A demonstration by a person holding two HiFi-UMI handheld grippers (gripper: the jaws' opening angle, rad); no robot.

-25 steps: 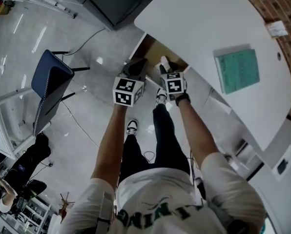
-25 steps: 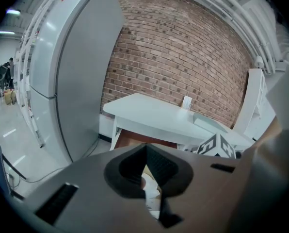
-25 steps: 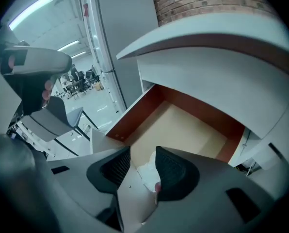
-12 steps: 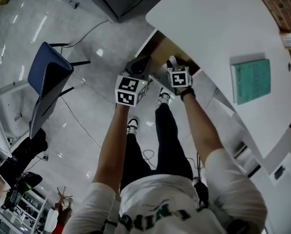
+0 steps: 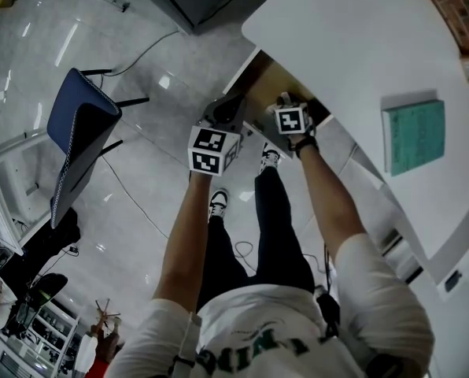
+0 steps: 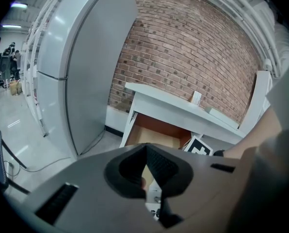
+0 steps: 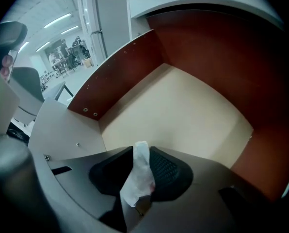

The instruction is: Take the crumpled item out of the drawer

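Drawer [image 5: 258,73] half hidden under desk [image 5: 352,46], bottom of crumpled item [image 7: 138,174] unseen

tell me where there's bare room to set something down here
The drawer floor is bare between its red-brown walls; only the near end, by the crumpled tissue, is crowded. The desk top is free from its rounded edge to the green book.

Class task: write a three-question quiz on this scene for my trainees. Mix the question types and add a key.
1. True or false: the drawer is shut.
2. What stands between the jaws of the right gripper? A a pen; B a crumpled white tissue; C nothing.
3. What colour is the book on the white desk?
Key: 1 false, it is open. 2 B; the jaws have just been closing round it. 3 green.
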